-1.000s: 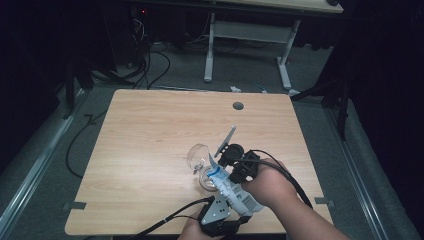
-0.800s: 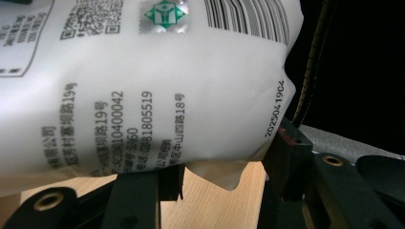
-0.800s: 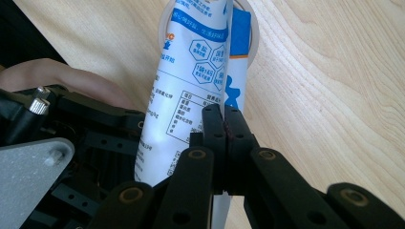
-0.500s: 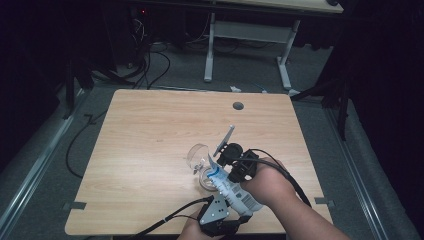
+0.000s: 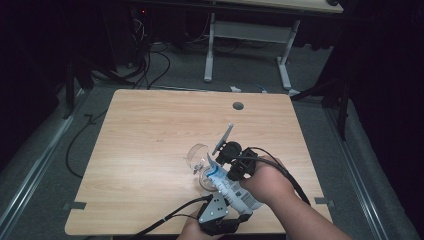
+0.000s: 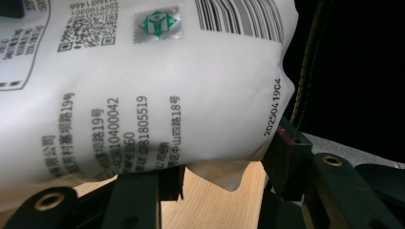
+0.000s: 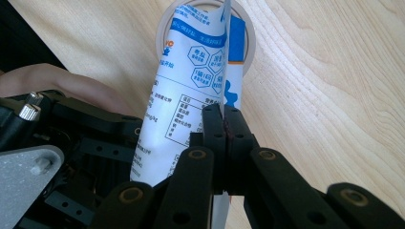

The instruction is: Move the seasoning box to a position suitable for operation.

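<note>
Pinching the sealed top edge of the white pouch, your right tool has its two black jaws pressed together on that thin flap, with no gap visible between them in the right gripper view. Your left tool holds the lower body of the same pouch: one jaw sits under the printed film and the other bears against its side, so it is clamped on the pouch rather than spread free.

Taking the clear cup as landmark, the pouch lies tilted just on your side of it, its upper end pointing down over the cup's open mouth. In the right gripper view the pouch tip overlaps the cup's rim; whether it touches the rim cannot be told. Your right tool sits just beside the cup, on its right in the high view. Your left tool is on the near side of the cup, by the front edge of the bench. The cup stands on the bench, right of centre and towards the front. A round cable hole lies well beyond the cup, near the far edge.
</note>
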Demonstrator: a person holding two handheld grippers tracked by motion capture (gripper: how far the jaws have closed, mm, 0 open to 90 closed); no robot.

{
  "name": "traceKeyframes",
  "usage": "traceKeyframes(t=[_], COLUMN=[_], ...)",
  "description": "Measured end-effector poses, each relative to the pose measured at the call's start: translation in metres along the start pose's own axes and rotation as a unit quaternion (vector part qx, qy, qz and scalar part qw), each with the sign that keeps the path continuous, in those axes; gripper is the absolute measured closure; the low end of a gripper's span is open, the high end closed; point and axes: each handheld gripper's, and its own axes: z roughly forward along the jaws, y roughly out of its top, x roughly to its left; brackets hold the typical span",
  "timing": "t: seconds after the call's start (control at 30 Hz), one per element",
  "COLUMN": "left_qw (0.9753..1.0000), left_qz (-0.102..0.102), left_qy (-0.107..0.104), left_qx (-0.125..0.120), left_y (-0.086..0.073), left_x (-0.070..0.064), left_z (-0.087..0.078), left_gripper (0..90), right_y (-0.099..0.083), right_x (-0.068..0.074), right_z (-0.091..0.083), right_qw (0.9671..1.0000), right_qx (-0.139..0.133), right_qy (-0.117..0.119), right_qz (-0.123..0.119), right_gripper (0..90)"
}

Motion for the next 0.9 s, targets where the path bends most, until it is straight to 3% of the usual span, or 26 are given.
traceKeyframes(t=[0.47,0.9], left_qw=[1.0,1.0], left_qz=[0.007,0.003], left_qy=[0.005,0.005], left_qx=[0.001,0.002], left_y=[0.0028,0.0043], left_x=[0.0011,0.0063], left_z=[0.0017,0.0039], left_gripper=[55.5,55.8], right_y=[-0.0002,-0.0004], right_x=[-0.0029,-0.0062], right_z=[-0.0029,-0.002], right_qw=[1.0,0.9998], right_qx=[-0.003,-0.016], right_qy=[-0.001,-0.006], right_qz=[-0.005,0.013], right_gripper=[90.0,90.0])
